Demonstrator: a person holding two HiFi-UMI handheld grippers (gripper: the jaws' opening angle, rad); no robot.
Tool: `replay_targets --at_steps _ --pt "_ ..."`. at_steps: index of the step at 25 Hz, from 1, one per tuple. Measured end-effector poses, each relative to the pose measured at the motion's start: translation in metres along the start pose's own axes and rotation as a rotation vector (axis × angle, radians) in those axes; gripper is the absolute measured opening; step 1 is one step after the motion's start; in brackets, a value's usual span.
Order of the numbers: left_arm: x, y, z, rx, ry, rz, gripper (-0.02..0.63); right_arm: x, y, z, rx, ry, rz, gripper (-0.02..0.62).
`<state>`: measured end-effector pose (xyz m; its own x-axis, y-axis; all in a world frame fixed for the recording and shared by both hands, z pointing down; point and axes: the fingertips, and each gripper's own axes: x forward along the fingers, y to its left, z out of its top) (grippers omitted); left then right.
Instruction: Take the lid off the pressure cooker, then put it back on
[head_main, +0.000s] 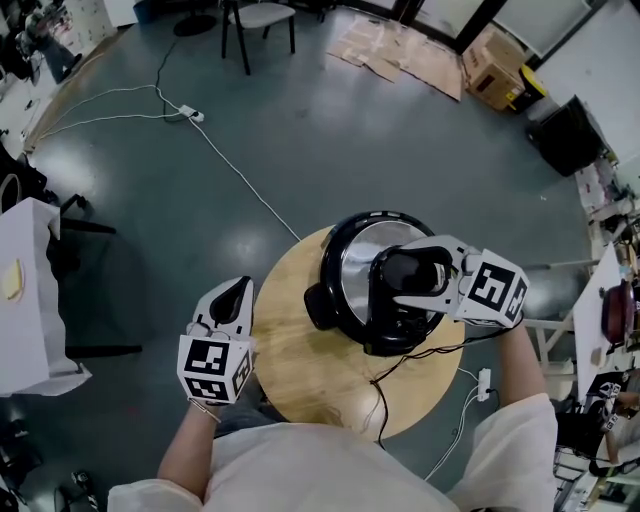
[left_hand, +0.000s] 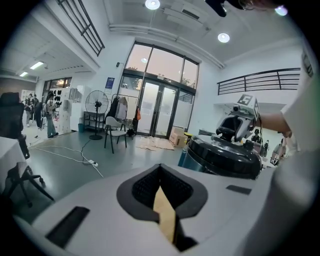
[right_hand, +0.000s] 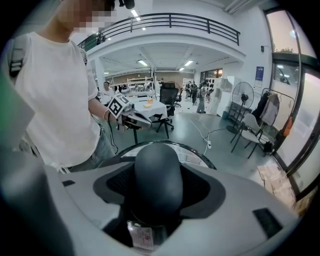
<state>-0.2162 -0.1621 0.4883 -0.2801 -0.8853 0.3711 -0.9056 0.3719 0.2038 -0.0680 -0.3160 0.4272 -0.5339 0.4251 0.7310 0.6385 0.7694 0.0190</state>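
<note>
Risk of dragging the whole pressure cooker off the round table's far edge when twisting: right gripper clamped on the lid handle, left gripper closed, empty, bracing nothing.

Chair, cardboard box and white cable (with power strip) share the floor.
</note>
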Motion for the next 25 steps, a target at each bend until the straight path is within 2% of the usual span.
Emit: replay_targets --at_steps 18,25 --pt "0.009 0.000 0.002 -0.009 0.014 -0.050 -0.011 -0.002 -0.005 0.001 0.046 0.020 -0.072 0.316" --pt "0.010 -0.002 0.004 -0.002 0.007 -0.077 -0.011 -0.013 -0.010 0.017 0.067 -0.028 -0.139 0.341"
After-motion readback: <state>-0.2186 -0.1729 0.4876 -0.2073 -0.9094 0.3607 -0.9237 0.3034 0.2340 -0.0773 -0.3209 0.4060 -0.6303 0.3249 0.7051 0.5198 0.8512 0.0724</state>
